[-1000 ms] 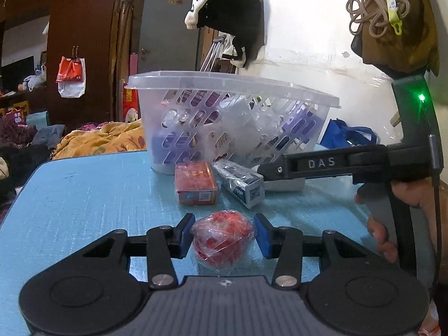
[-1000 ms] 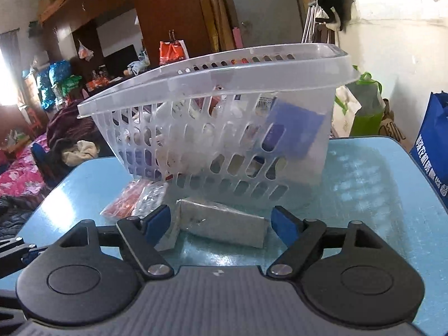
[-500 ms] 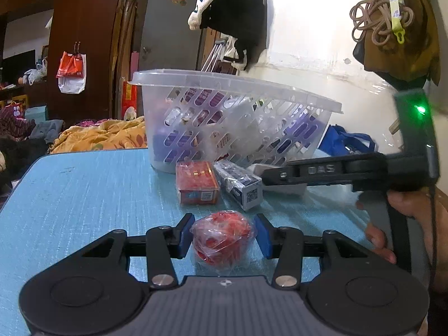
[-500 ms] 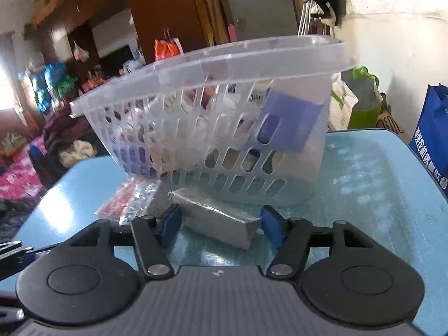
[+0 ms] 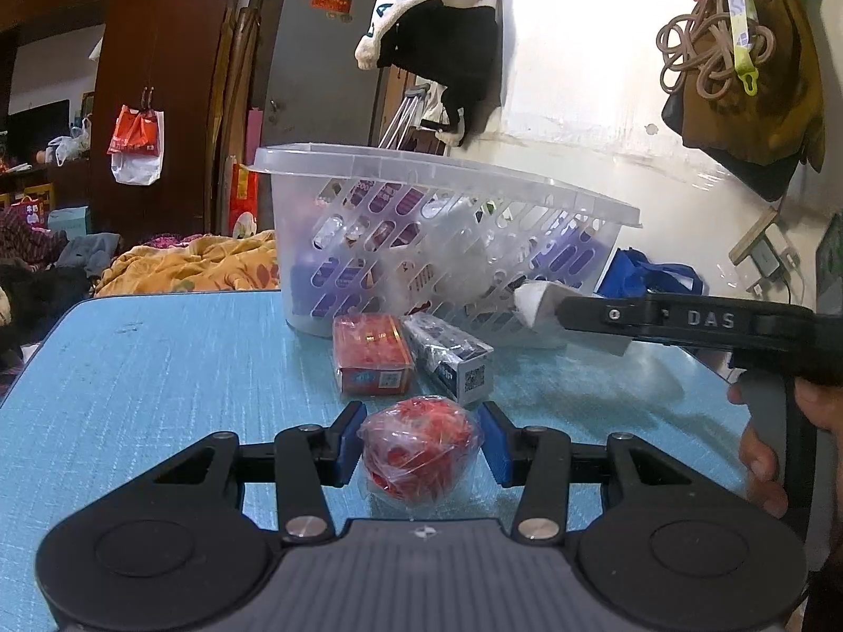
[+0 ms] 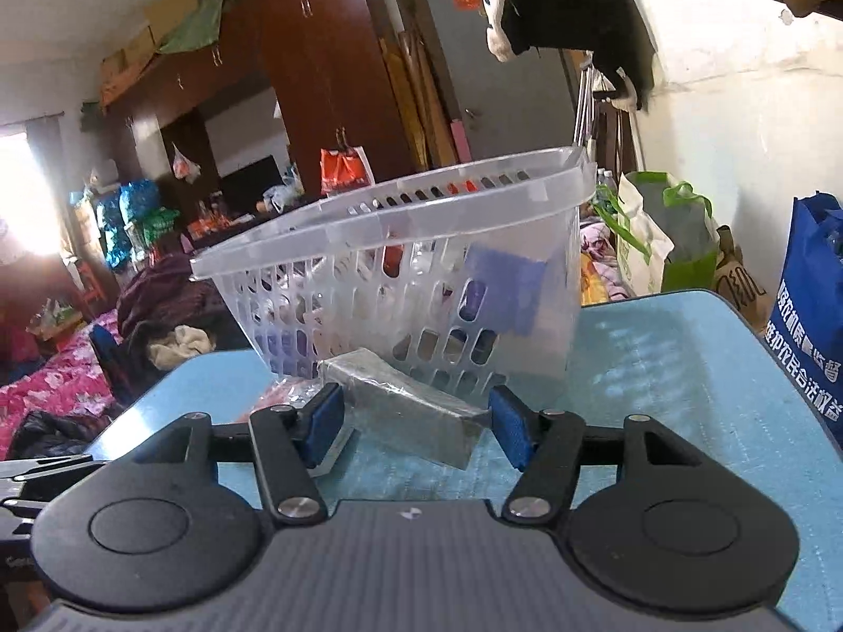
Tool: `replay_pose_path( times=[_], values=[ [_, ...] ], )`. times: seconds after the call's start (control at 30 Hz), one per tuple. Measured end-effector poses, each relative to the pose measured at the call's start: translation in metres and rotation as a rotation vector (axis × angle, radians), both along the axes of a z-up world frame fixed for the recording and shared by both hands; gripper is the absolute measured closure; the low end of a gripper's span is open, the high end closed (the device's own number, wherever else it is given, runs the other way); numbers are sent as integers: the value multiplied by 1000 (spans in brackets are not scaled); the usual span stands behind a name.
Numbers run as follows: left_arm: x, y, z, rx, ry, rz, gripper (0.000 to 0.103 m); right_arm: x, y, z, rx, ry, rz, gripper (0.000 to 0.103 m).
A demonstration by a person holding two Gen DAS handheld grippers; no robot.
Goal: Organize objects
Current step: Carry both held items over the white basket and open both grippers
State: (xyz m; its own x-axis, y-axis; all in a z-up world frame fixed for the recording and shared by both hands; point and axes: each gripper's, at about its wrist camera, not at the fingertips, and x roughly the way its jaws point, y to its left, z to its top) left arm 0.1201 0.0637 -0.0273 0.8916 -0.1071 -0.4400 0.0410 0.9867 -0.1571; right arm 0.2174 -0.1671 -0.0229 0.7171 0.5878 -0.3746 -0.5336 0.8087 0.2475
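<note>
A clear slotted plastic basket with several items inside stands at the back of the blue table; it also shows in the right wrist view. My left gripper has its blue pads around a red ball wrapped in clear plastic that rests on the table, small gaps on both sides. My right gripper is shut on a grey-white flat packet and holds it tilted off the table in front of the basket; the packet also shows in the left wrist view.
A red box and a black-and-white box with a QR code lie on the table in front of the basket. A clear-red wrapper lies left of the packet. A blue bag stands beyond the table's right edge.
My right gripper has closed on the grey-white packet and lifted it, tilted, off the table. My left gripper has stayed around the red ball.
</note>
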Motion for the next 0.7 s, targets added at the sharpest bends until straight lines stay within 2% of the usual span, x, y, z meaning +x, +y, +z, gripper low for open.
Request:
replay_pose_path(
  times=[0.13,0.27,0.37,0.53,0.7],
  values=[
    [-5,1,1,-1,-31,13,53,-5,-8,1,24,-18,18,39],
    [-20,-3,7,35,-139,79,53,-13,-19,6,66,-41,33,39],
    [-24,1,16,-9,-174,57,53,-24,-31,17,113,-74,63,39],
    [-19,-2,56,-13,-235,26,53,-39,-38,52,145,-165,89,39],
    [11,-2,109,-36,-282,4,53,-19,-30,84,138,-227,86,39]
  ],
)
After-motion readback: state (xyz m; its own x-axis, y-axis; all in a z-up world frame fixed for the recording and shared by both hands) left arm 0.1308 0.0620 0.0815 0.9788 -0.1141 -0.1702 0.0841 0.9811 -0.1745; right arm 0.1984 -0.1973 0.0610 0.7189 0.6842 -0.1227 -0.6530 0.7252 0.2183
